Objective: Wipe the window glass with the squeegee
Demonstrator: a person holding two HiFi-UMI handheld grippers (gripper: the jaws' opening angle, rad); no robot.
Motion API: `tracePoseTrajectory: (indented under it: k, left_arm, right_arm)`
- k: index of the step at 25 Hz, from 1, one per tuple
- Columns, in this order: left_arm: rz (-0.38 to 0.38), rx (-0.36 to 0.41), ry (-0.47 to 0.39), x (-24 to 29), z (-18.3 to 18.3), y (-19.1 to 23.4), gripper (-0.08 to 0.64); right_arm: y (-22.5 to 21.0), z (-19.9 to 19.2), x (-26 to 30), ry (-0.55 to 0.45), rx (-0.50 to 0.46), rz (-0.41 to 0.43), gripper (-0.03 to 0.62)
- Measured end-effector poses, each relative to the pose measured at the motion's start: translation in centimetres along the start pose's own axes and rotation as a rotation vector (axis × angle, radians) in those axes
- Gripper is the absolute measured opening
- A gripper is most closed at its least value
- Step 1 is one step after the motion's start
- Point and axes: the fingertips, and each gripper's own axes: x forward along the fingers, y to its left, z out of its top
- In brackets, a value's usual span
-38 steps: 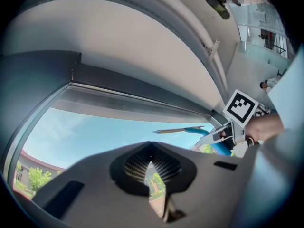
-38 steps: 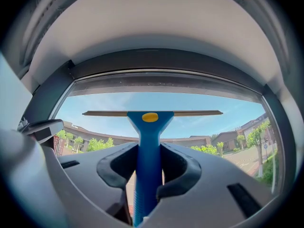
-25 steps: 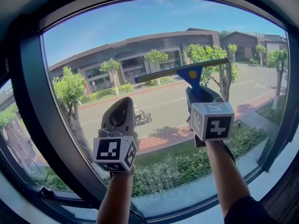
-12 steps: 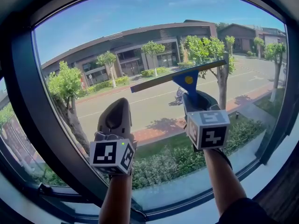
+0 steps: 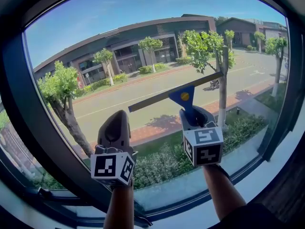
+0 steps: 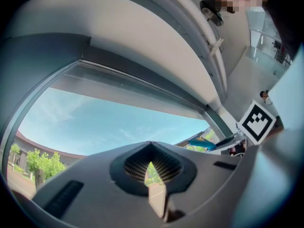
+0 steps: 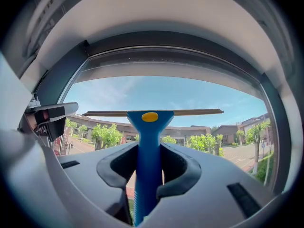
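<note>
Left gripper: jaws pressed together, nothing in them, held up near the window glass.
Right gripper: jaws squeezed tight on the blue handle of the squeegee.
Squeegee: its long strip slants across the middle of the glass and looks to touch it.
How it handles: likely light, with a stiff handle and a soft rubber edge; hold the handle low down.
Writing: none to read; only a yellow dot and black-and-white squares on the cubes.
Far away: road, trees, buildings.

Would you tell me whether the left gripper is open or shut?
Shut: the left gripper has its jaws together, with only a thin sliver between them and nothing held.
</note>
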Motion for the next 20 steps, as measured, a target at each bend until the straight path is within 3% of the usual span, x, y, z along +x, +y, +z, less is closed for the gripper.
tracePoseTrajectory:
  k: [14,20]
  left_arm:
    - [0.019,-0.057,0.111,-3.4,-6.8,-2.8,0.002]
    - [0.062,-0.070,0.164,-5.0,-9.0,-2.8,0.002]
  right_arm:
    - [0.7,-7.6,-1.8,0.062,0.006,0.002,0.132]
    - [0.4,-10.8,-2.4,0.116,0.021,0.006,0.131]
